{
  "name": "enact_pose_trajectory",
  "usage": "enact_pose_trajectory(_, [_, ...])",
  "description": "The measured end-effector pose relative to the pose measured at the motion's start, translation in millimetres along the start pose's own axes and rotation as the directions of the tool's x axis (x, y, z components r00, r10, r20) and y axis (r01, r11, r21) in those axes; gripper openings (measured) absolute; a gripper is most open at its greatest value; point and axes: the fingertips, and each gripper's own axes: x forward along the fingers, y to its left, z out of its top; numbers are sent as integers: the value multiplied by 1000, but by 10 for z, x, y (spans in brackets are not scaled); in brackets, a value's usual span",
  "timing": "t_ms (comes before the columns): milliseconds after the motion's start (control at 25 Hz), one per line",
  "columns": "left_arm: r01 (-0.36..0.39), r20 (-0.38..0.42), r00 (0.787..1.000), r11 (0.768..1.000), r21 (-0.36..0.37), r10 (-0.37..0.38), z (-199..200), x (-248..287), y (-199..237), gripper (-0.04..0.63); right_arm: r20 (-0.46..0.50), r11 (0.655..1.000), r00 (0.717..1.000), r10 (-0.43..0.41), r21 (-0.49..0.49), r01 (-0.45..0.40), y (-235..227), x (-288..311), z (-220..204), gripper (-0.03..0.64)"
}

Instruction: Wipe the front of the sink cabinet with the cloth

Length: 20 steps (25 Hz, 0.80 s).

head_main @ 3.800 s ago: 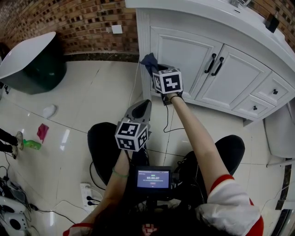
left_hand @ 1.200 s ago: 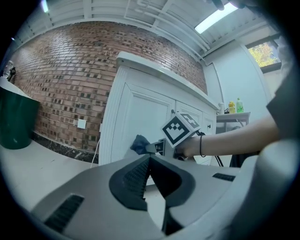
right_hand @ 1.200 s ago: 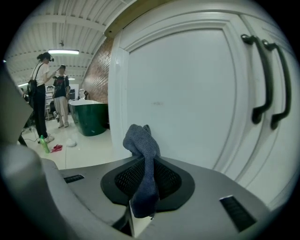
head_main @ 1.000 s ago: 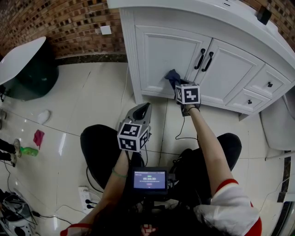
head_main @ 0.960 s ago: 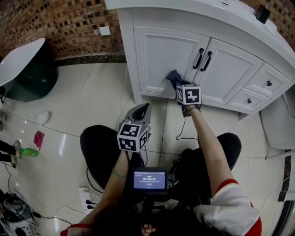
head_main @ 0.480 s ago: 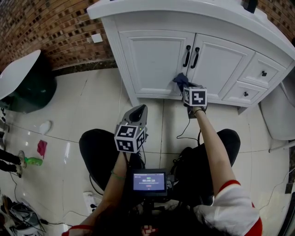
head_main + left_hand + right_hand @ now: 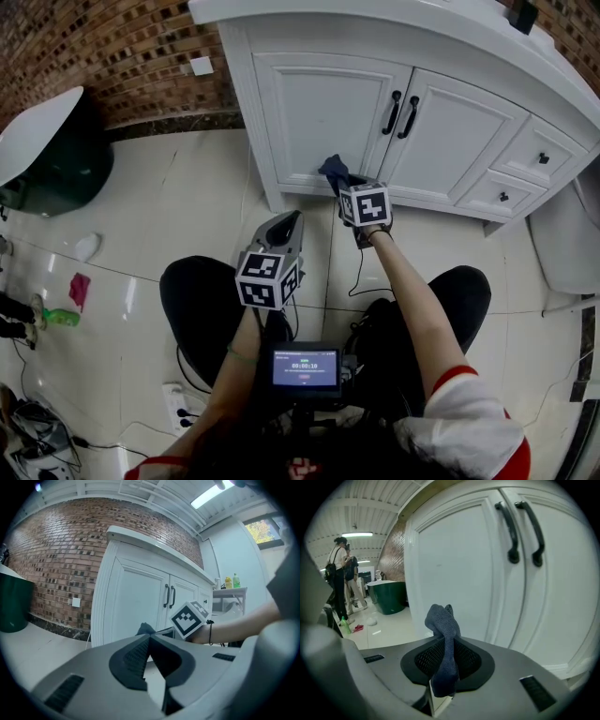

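In the head view the right gripper reaches toward 12 o'clock at the white sink cabinet, and the dark blue cloth sticks out of its tip toward 11 o'clock, lying over the bottom edge of the left door. Two black door handles stand at 1 o'clock from the cloth, and small drawers with black knobs lie farther out at 3 o'clock. The left gripper hangs back over the tiled floor, well apart from the cabinet, pointing to 12 o'clock. A dark green tub with a white top sits at 9 o'clock by the brick wall, and a small screen glows at 6 o'clock. In the left gripper view the left gripper has its jaws together with nothing between them; beyond their tips show the cloth and the right gripper's marker cube before the cabinet. In the right gripper view the right gripper is clamped on the cloth, whose long axis runs from 6 to 12 o'clock, its bunched end up and toward the left door; whether it touches the door I cannot tell. The handles stand at 1 o'clock, and people stand far off at 9 o'clock.
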Motion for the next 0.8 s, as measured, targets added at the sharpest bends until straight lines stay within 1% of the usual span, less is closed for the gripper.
enact_pose_trajectory(240, [-15, 17, 1000, 999, -35, 16, -46, -70, 195, 20, -16, 995, 996, 87, -43, -87, 676, 527, 129, 64])
enact_pose_trajectory(440, [-26, 20, 999, 998, -50, 27, -82, -94, 307, 20, -30, 991, 993, 116, -66, -118, 1028, 853, 228, 64])
enact_pose_trajectory(600, [-25, 16, 1000, 999, -44, 26, -107, -84, 319, 20, -48, 990, 993, 112, -80, -115, 1058, 946, 224, 64])
enact_pose_trajectory(800, [-15, 6, 1000, 999, -37, 16, -124, -63, 288, 20, -44, 995, 996, 72, -62, -75, 743, 796, 177, 64])
